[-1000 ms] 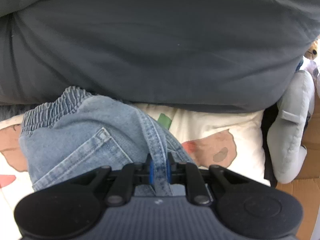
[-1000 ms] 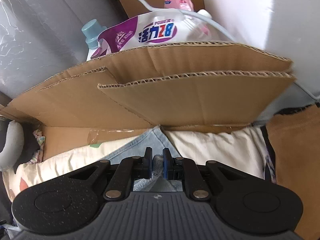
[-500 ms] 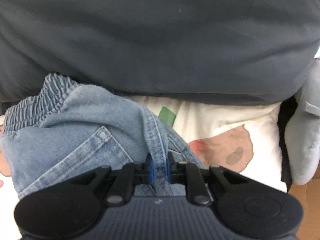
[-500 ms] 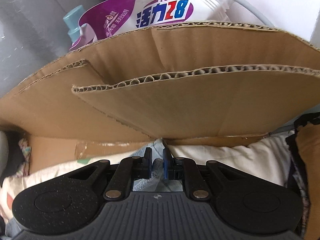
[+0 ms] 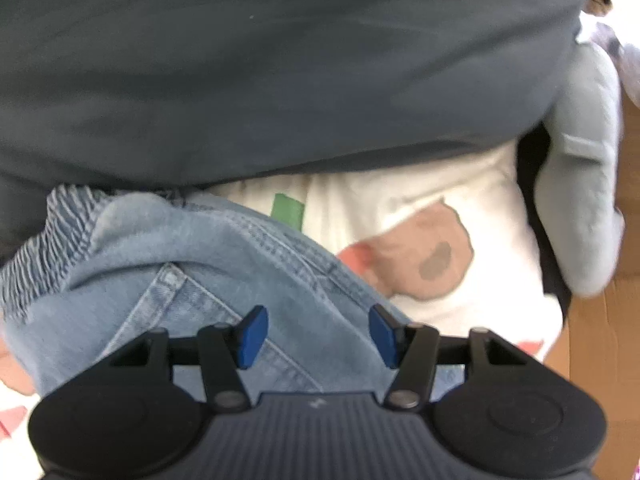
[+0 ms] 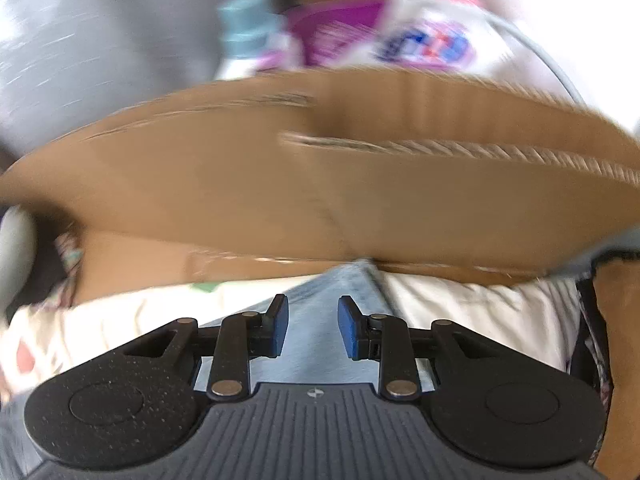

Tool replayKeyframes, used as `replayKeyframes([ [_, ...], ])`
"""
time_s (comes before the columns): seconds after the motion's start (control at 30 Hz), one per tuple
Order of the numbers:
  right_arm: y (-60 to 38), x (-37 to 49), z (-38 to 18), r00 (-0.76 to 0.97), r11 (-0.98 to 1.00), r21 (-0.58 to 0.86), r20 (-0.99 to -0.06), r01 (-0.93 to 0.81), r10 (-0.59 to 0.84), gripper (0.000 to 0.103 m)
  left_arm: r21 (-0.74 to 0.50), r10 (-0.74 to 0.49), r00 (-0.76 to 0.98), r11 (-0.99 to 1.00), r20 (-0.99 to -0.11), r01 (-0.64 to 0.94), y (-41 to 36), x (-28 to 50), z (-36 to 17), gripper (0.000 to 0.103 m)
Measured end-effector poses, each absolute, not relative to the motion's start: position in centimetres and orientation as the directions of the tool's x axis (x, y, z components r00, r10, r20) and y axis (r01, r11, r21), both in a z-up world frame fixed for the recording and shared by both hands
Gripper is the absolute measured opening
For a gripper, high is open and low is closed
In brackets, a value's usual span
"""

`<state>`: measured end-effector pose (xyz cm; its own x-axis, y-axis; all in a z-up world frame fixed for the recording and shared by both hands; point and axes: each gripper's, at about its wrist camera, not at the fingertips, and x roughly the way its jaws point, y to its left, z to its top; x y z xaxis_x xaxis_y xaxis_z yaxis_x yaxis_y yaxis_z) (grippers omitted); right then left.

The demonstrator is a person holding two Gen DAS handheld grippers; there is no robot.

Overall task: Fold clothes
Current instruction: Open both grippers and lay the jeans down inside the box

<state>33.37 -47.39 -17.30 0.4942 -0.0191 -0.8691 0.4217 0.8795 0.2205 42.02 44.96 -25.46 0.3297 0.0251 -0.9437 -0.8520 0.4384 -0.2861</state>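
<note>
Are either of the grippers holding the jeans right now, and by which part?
Neither. The left gripper and right gripper are both opening over the jeans, pads clear of the denim.

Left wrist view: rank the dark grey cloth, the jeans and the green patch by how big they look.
1. dark grey cloth
2. jeans, though nearness to the camera inflates them
3. green patch

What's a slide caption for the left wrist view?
Left hand-held gripper opening above light-blue denim jeans lying on a printed white sheet, dark grey bedding behind.
</note>
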Motion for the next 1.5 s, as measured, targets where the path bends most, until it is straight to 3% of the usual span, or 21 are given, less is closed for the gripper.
replayKeyframes([
  [0.17,-43.9,34.5,-13.4,0.511,0.919,0.221,-0.859,0.326,0.026,0.039,-0.294,-0.060,0.304,0.482,-0.951,-0.825,45.2,41.5,-24.4,0.061],
  [0.33,-40.0,36.6,-10.8,0.510,0.952,0.229,-0.855,0.203,0.097,0.043,-0.327,-0.163,0.284,0.475,-0.945,-0.817,45.2,40.5,-23.1,0.068],
  [0.4,-38.2,37.1,-10.6,0.503,0.965,0.223,-0.855,0.139,0.126,0.051,-0.380,-0.229,0.307,0.463,-0.924,-0.801,44.9,40.2,-23.1,0.076],
  [0.53,-35.0,37.8,-12.1,0.479,0.967,0.254,-0.852,0.022,0.213,0.051,-0.401,-0.307,0.282,0.457,-0.909,-0.794,44.1,39.4,-23.3,0.076],
  [0.77,-29.8,38.9,-17.5,0.424,0.949,0.303,-0.850,-0.088,0.311,0.051,-0.341,-0.258,0.231,0.572,-0.938,-0.746,43.5,37.6,-22.6,0.076],
  [1.0,-26.4,38.6,-20.0,0.385,0.939,0.278,-0.859,-0.200,0.336,0.051,-0.223,-0.128,0.203,0.793,-0.971,-0.567,42.3,38.0,-21.9,0.069],
  [1.2,-25.2,39.5,-22.1,0.354,0.926,0.235,-0.873,-0.295,0.335,0.051,-0.077,0.005,0.244,0.942,-0.970,-0.328,39.5,39.8,-21.3,0.072],
  [1.5,-23.1,40.0,-24.2,0.347,0.863,0.175,-0.863,-0.475,0.366,0.051,0.127,0.162,0.243,0.980,-0.956,-0.152,37.2,43.6,-22.2,0.070],
])
